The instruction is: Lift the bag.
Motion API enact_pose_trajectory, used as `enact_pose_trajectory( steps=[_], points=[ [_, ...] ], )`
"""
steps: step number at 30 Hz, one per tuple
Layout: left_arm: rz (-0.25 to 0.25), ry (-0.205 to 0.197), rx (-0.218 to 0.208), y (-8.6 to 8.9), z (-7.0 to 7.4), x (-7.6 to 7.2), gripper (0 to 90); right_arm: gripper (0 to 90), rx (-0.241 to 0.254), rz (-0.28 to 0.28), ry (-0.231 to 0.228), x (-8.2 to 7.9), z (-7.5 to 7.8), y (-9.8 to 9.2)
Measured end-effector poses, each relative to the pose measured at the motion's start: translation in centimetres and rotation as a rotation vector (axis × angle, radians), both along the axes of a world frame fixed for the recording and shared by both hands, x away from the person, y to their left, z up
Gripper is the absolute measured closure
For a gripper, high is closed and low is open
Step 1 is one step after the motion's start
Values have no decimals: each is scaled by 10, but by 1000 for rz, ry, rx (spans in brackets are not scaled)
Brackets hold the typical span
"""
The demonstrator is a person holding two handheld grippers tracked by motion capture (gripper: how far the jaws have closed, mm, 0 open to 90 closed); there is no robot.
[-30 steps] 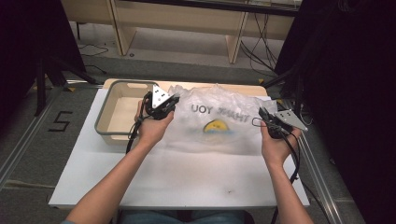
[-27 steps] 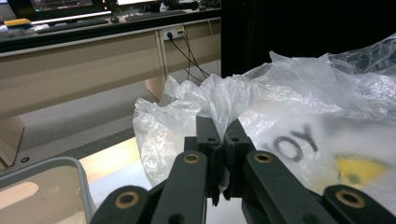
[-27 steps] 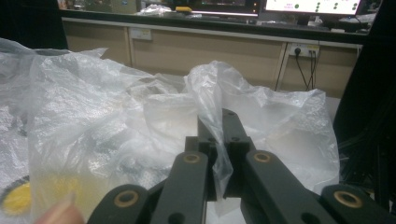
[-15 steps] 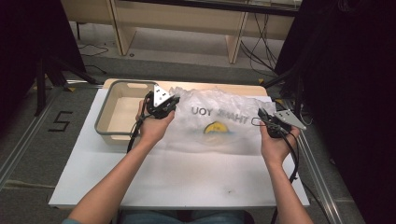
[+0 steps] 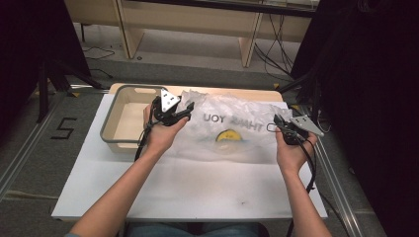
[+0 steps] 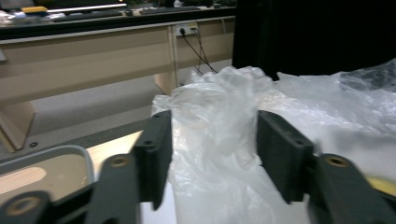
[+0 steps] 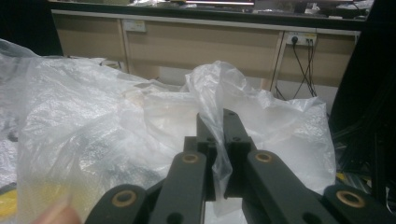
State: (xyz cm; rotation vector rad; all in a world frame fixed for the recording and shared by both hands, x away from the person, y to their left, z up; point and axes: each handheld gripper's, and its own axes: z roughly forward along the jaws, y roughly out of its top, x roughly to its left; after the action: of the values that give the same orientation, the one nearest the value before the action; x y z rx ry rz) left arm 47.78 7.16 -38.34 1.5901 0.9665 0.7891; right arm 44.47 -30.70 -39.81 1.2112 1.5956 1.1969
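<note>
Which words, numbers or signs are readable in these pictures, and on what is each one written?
"THANK YOU": upside down in the high view, on the clear plastic bag.
"5": marked on the floor left of the table.
Yellow round sign on the bag: too blurred to read.

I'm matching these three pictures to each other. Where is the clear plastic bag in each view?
High view: plastic bag mid-table, right of the tray.
Left gripper view: bunched film between the open jaws.
Right gripper view: fold pinched in the shut jaws.
Shared landmark: the wooden bench behind the table.
</note>
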Motion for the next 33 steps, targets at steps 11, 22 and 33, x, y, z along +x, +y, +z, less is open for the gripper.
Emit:
enact_pose_trajectory(
  steps=[11, 22, 33],
  points=[
    [-29, -5, -20, 5, 5, -10, 328, 885, -1, -13, 8, 3, 0, -2],
    [-40, -12, 9, 4, 5, -16, 278, 862, 1, -19, 13, 4, 1, -5],
    [-53, 16, 22, 5, -5, -18, 286, 737, 0, -30, -14, -1, 6, -10]
  ],
)
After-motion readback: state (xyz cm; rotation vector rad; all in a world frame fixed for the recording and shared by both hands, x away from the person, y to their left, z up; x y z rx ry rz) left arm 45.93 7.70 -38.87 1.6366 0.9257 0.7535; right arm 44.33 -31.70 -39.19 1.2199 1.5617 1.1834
